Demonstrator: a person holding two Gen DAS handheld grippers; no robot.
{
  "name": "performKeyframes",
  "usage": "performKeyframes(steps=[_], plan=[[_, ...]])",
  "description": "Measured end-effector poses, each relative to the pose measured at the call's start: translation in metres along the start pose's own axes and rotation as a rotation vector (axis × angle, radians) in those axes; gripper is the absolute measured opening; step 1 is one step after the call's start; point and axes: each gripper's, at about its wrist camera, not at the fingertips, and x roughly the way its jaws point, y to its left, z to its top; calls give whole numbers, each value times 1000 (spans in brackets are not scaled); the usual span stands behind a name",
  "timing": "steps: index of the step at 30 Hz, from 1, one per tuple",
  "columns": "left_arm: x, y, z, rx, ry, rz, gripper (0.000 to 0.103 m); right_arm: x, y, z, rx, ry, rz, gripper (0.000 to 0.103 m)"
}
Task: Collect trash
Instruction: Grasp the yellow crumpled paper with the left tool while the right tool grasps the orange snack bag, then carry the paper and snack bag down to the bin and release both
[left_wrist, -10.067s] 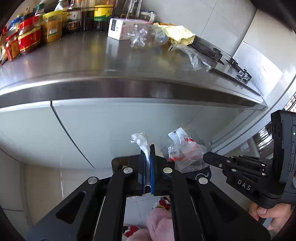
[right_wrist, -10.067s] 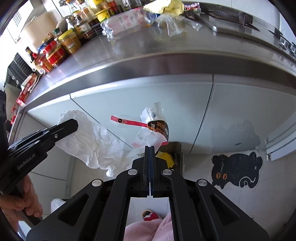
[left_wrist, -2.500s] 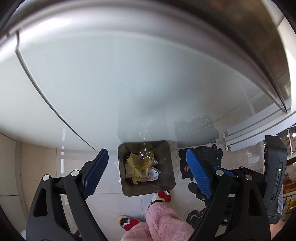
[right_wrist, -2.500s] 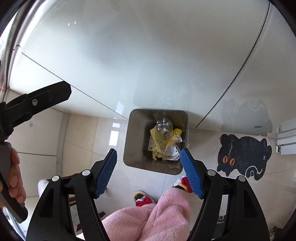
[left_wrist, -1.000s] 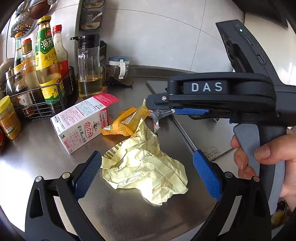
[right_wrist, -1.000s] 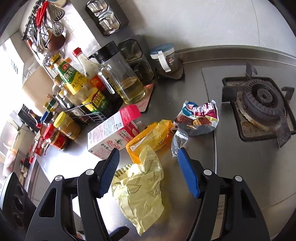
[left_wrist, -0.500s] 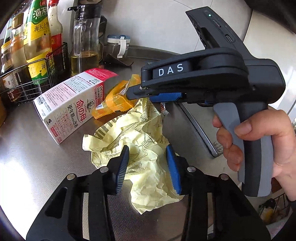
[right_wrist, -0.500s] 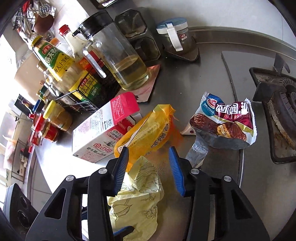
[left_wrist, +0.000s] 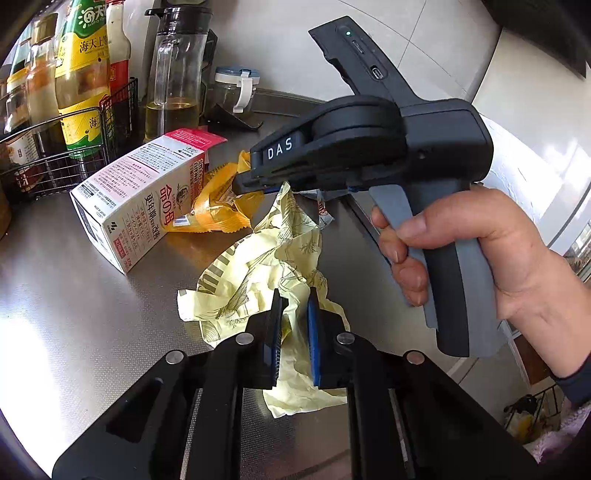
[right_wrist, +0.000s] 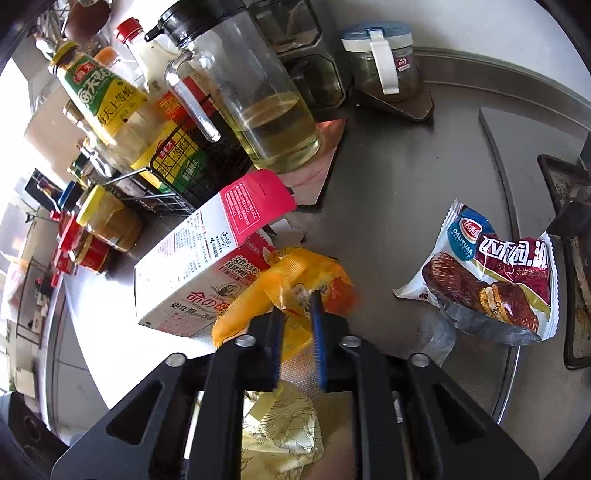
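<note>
A crumpled pale yellow paper wrapper lies on the steel counter. My left gripper is closing on it, blue pads pinching a fold of the paper. An orange snack wrapper lies against a pink and white carton. My right gripper is closing on the orange wrapper, which sits squeezed between its pads; in the left wrist view that right gripper reaches over the orange wrapper, held by a hand. A red and blue cake wrapper lies to the right.
Behind the carton stand an oil jug, sauce bottles in a wire rack and a small lidded jar. Jars with yellow and red lids line the left. A gas hob borders the right side.
Both grippers have closed from wide apart to narrow. The left one came down onto the yellow paper; the right one moved down and in onto the orange wrapper.
</note>
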Motion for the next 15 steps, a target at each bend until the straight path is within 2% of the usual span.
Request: performKeyframes(steps=[2,9,15], plan=[[-4,0,-1,-8,-3,-3,11,-5,4,-3,-10,-14,2,5],[-33,-10,-11,9,-24,-12,10,-42,8,-19,24,-86,-11,5],[-71,-20,-29,19,-45,11,10,-94,23,-52,48,-174,-44,5]])
